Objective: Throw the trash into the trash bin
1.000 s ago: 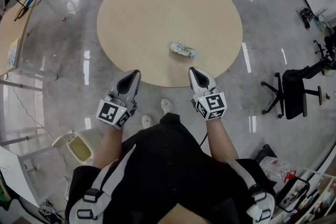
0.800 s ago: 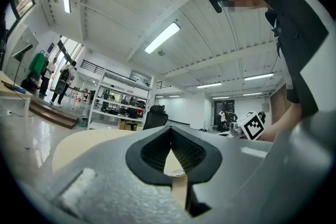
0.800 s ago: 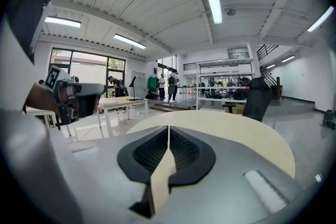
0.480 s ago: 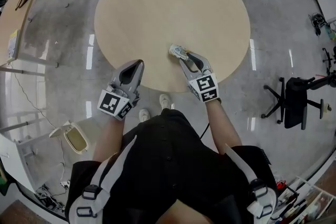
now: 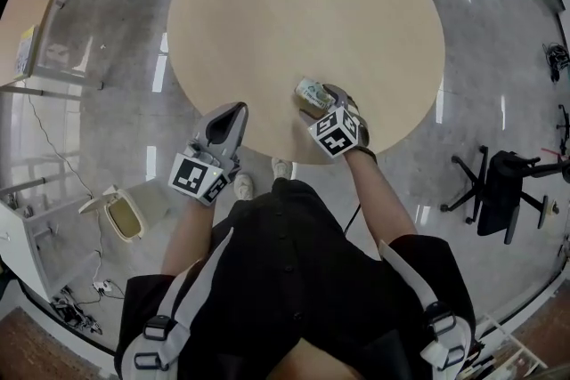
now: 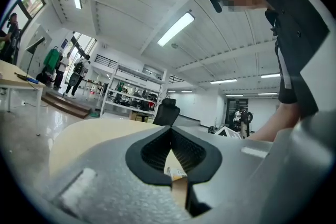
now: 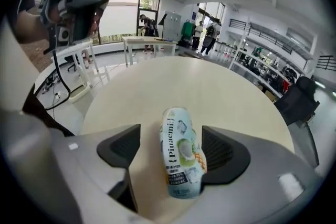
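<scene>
Close to us, at the near edge of the round worktop, the can lies on its side, dented, lengthwise between the jaws of our right hand-held gripper. We judge the step in hand to be the grasp. To do it well we should keep the jaws astride the can's middle, low enough that the pads meet its sides rather than its upper curve, and close slowly: a thin, crumpled can will likely give, and may roll or slip out if pinched off-centre. In the right gripper view the can sits nearer the right-hand pad, perhaps touching it, with a gap on the other side, so we would centre the jaws on it first. We should lift only once both pads bear on it.

Our right hand-held gripper stands wide and tilts down at the worktop; its jaws have just been opening, and the can is between them, not clamped. Our left hand-held gripper has its jaws together with nothing in them, and hovers about level at the worktop's edge, near the right one.

Farther off, on the floor to our left and well apart from the worktop, stands the bin, its lid seemingly open. The can has not yet gone there.
</scene>
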Available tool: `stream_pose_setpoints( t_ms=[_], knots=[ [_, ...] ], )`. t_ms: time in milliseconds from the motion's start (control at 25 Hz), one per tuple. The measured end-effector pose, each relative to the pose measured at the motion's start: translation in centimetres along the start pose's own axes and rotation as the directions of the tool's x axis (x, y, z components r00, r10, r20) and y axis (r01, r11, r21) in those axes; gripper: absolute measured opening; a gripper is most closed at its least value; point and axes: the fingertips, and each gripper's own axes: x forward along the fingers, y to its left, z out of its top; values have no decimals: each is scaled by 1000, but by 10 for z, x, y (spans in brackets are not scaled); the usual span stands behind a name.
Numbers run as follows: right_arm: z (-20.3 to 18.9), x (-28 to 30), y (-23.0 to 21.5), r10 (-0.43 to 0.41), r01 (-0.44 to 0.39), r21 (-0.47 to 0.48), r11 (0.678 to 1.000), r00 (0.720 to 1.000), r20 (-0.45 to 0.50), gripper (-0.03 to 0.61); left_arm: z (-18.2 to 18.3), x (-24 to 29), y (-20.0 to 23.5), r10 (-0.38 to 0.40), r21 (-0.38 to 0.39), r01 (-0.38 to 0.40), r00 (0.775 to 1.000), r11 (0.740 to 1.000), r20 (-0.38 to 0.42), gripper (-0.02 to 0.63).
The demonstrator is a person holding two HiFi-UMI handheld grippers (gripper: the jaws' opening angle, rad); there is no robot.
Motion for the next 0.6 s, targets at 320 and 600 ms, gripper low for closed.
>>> stream_pose_setpoints(
  t_ms=[320,600],
  knots=[
    [-25,40,-2,33,-61,-130,990,978,-207,314,-12,-8,20,85,-40,-85,996,996,-7,1],
    [-15,40,-17,-38,-8,-228,974,980,-197,107,-11,-14,31,120,-45,-120,993,992,-9,2]
  ],
)
